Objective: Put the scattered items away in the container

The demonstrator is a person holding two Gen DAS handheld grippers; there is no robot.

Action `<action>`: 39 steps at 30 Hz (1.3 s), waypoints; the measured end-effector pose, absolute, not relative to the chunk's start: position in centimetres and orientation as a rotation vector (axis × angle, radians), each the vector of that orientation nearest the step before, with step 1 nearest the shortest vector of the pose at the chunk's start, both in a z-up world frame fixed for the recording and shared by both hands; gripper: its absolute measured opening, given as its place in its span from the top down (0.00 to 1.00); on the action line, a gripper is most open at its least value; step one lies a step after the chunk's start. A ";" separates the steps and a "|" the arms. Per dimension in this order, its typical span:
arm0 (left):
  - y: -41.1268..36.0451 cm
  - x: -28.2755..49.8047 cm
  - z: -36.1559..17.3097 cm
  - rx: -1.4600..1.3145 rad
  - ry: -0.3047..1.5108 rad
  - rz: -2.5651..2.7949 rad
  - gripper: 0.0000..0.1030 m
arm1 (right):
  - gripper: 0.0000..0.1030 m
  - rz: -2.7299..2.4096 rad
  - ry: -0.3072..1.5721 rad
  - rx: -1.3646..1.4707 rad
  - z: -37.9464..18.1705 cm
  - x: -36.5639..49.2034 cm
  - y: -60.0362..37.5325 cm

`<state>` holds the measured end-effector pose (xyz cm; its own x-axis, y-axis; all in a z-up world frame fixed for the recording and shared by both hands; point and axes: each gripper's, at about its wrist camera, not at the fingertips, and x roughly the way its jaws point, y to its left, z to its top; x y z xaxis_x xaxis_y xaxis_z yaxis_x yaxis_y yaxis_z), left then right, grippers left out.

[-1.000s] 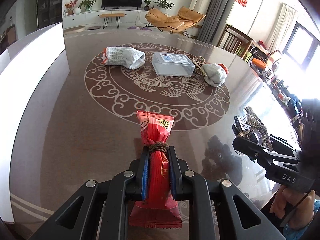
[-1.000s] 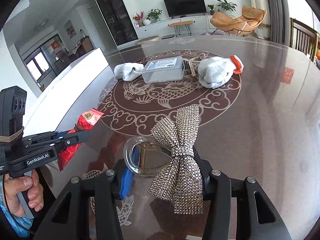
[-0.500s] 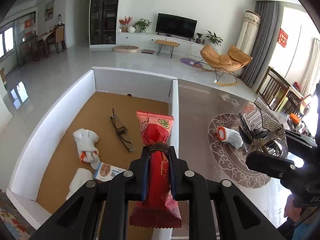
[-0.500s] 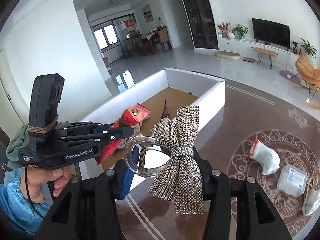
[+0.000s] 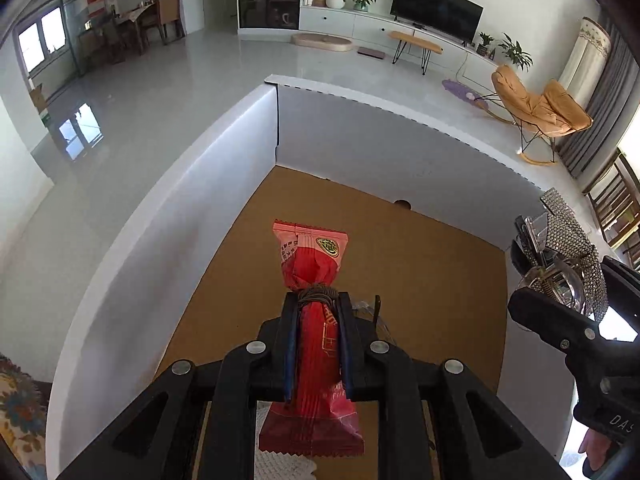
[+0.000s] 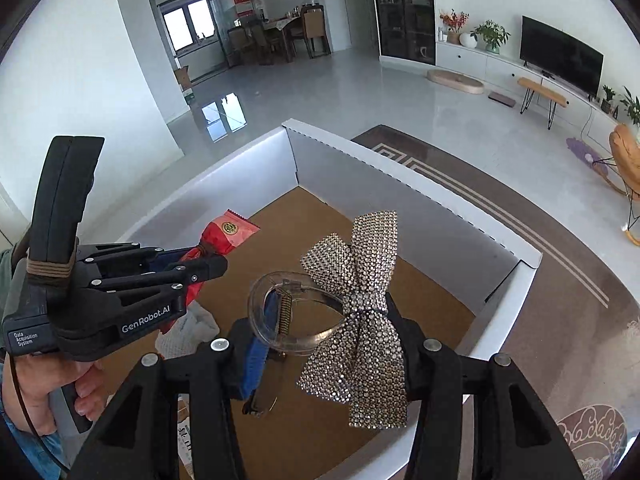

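A white-walled cardboard box with a brown floor lies below both grippers. My left gripper is shut on a red snack packet, which hangs over the box floor. From the right wrist view, the left gripper and its red packet sit above the box's left part. My right gripper is shut on a clear hair clip with a rhinestone bow, held above the box near its right wall. The right gripper and the bow also show at the left view's right edge.
A white glove and a dark thin item lie on the box floor under the grippers. The dark patterned table runs along the box's right side. A hand holds the left gripper's handle.
Both grippers have swung from above the patterned table to above the box, each keeping its item. The table's gloves and plastic case have dropped out of view.
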<state>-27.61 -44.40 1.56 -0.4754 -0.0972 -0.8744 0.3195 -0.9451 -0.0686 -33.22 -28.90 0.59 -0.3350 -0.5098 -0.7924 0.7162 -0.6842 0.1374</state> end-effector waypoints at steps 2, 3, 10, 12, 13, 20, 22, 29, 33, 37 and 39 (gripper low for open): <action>-44.6 -28.2 0.4 1.494 0.328 -2.450 0.79 | 0.49 -2.039 0.314 1.149 -0.8 -34.2 -29.6; -44.6 -28.4 -0.1 1.515 0.319 -2.431 0.59 | 0.49 -2.029 0.331 1.179 -1.5 -34.5 -30.0; -44.9 -26.0 2.3 1.370 0.424 -2.421 0.04 | 0.37 -2.028 0.358 1.167 -1.1 -34.0 -30.0; -43.5 -24.4 4.8 1.295 0.402 -2.465 0.04 | 0.37 -2.046 0.296 1.121 1.0 -33.2 -28.3; -42.2 -23.4 6.2 1.258 0.363 -2.499 0.04 | 0.37 -2.061 0.261 1.082 2.1 -32.5 -27.0; -26.0 -14.7 11.2 1.215 0.192 -2.836 0.00 | 0.37 -2.195 0.159 1.000 4.2 -23.6 -10.9; -20.1 -12.4 9.4 1.278 0.147 -2.916 0.00 | 0.37 -2.266 0.196 1.028 2.1 -20.4 -5.1; -4.4 -12.0 -1.5 1.505 0.000 -2.929 0.00 | 0.37 -2.543 0.204 1.256 -5.4 -11.9 14.5; -1.3 -13.5 -4.6 1.540 -0.084 -2.865 0.00 | 0.37 -2.639 0.162 1.301 -7.0 -10.8 19.5; -0.4 -14.0 -5.1 1.482 -0.080 -2.866 0.00 | 0.37 -2.662 0.128 1.303 -8.2 -11.3 20.9; -0.3 -14.3 -5.1 1.480 -0.079 -2.870 0.00 | 0.36 -2.663 0.137 1.306 -8.9 -11.9 20.2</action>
